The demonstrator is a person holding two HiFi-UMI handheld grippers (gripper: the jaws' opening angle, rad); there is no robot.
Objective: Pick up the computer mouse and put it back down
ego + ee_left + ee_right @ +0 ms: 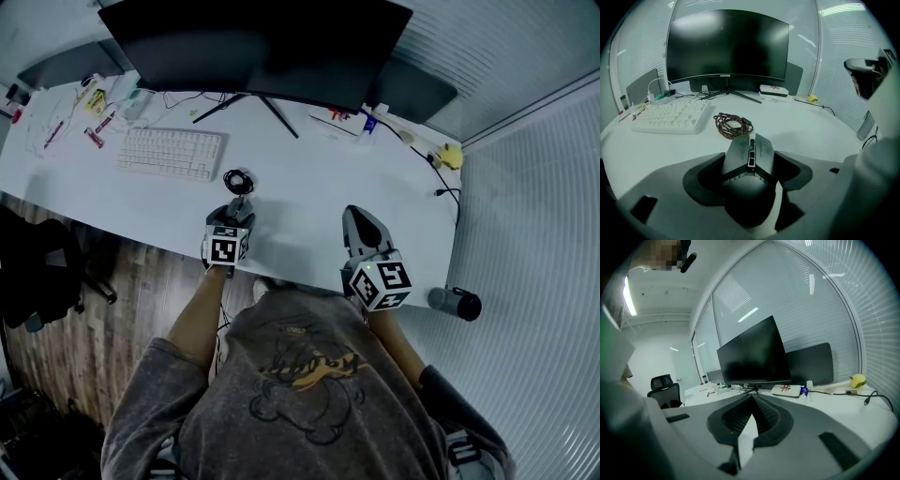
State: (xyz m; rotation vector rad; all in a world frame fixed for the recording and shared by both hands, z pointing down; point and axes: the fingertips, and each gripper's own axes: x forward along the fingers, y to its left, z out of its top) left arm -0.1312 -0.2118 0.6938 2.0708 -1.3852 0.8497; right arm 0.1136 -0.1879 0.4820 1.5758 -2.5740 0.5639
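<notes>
Near the white desk's (309,192) front edge, the left gripper (750,174) clamps the dark grey angular computer mouse (748,152), so the pick-up seems under way. The likely next move is a level lift. The right gripper (752,401) is pinched together and holds nothing.

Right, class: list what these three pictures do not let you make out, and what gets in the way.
1. Whether the computer mouse sits on the desk or is lifted: left gripper view, underside hidden by its body and the left tool.
2. Print on the white box: right gripper view, too small.
3. Small items at the desk's far corner: head view, too small.
</notes>
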